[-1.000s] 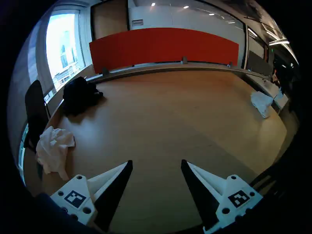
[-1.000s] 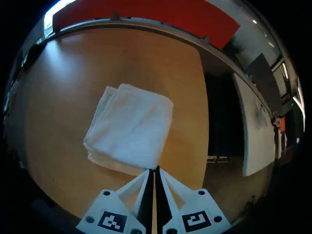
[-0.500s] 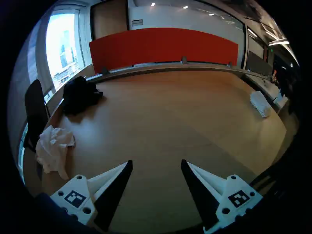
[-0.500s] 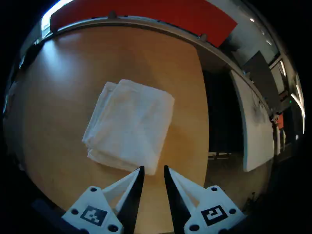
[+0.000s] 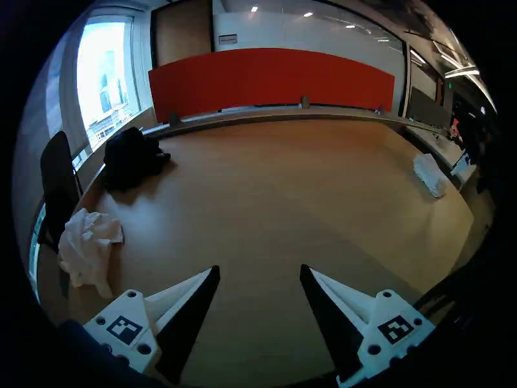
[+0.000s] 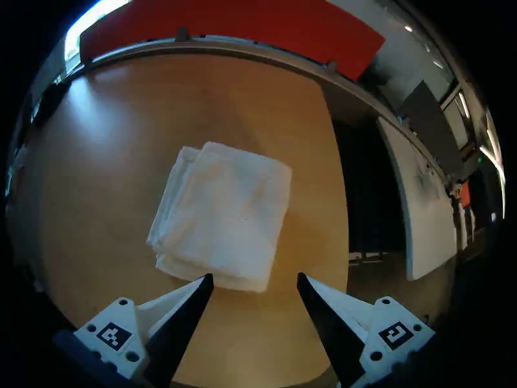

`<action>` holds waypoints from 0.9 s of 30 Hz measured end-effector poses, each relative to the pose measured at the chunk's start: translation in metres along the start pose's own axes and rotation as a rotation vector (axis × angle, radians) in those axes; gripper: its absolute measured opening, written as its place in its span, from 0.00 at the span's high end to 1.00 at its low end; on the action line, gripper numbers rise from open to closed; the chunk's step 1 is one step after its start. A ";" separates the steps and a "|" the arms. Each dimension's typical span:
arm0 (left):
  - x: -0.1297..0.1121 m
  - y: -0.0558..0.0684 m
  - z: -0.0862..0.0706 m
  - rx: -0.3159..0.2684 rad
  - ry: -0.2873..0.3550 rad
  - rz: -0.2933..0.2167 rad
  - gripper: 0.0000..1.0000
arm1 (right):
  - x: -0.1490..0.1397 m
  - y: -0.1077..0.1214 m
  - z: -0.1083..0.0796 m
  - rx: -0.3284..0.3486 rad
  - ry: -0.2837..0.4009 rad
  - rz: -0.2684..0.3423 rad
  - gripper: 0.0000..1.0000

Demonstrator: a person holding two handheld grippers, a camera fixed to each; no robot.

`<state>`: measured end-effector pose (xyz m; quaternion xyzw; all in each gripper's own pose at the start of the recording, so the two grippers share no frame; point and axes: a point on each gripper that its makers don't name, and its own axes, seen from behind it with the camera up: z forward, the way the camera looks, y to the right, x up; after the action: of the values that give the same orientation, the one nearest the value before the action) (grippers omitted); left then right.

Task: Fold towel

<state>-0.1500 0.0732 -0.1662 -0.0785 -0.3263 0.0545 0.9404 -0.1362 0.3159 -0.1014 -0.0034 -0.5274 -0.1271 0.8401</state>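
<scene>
Spread wide now after its clenched pinch a second ago, the right tool (image 6: pixel 254 277) has released the folded white terry-cloth towel (image 6: pixel 223 216), which lies flat on the light wooden bench (image 6: pixel 103 161) at its 12 o'clock. The left tool (image 5: pixel 259 268) hangs open and empty. A fingertip dragging back could snag the near hem and spring the layers apart.

Daylight from the tall window (image 5: pixel 103 84) at upper left leaves pale glare on the light wooden tabletop (image 6: pixel 84 129); the folded white towel (image 6: pixel 223 216) looks slightly blurred; edges curve.
</scene>
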 end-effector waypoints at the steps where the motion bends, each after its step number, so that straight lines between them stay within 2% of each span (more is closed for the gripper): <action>1: 0.000 0.000 0.000 0.001 0.001 -0.002 0.08 | 0.001 -0.001 0.000 0.002 0.005 0.004 0.00; 9: 0.005 -0.002 0.002 0.008 0.011 -0.015 0.08 | 0.008 -0.013 -0.001 0.007 0.054 0.055 0.00; 15: 0.007 -0.002 0.005 0.012 0.010 -0.020 0.08 | 0.015 -0.019 -0.001 0.003 0.116 0.110 0.00; 27: 0.010 0.000 0.008 0.018 0.008 -0.047 0.08 | 0.041 -0.034 -0.013 0.005 0.292 0.255 0.00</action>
<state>-0.1472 0.0752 -0.1544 -0.0626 -0.3238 0.0351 0.9434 -0.1156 0.2730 -0.0753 -0.0495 -0.3954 -0.0175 0.9170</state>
